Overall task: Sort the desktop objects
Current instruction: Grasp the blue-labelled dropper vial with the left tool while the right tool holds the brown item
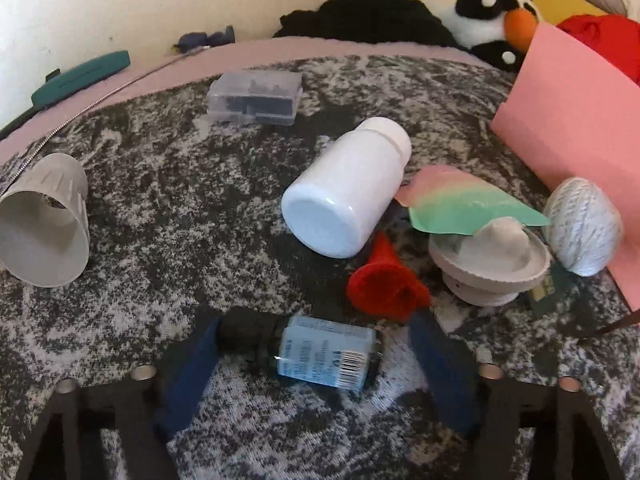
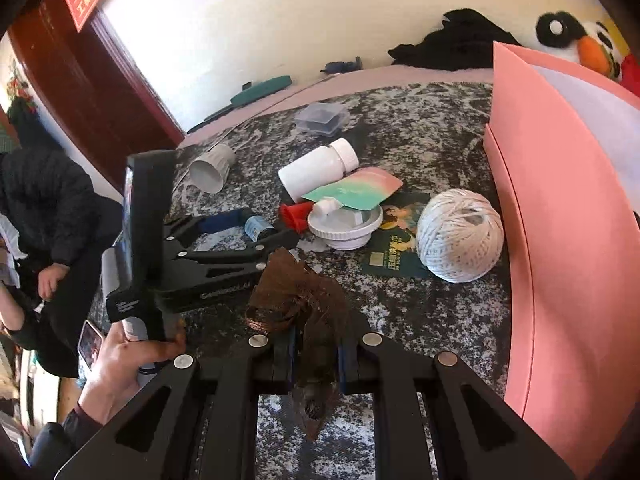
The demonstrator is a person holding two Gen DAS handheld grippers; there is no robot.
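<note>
The small blue-labelled bottle lies on its side on the mottled grey cloth, its long axis running crosswise between the fingers, black cap toward the left finger, base toward the right.

The left gripper is held low and nearly level over the cloth, reaching forward; in the right wrist view the person's left hand grips its handle from below. Its jaws stand apart, one blue pad just off the cap end and the other clear of the base — the bottle sits in the gap, unclamped.

Just beyond the right fingertip lies a red cone, and past it a white bottle on its side, lid pointing away.

The right gripper is held higher — its jaws are closed together on a brown mesh scrap, which sticks up ahead of the fingertips and hangs below them.
</note>
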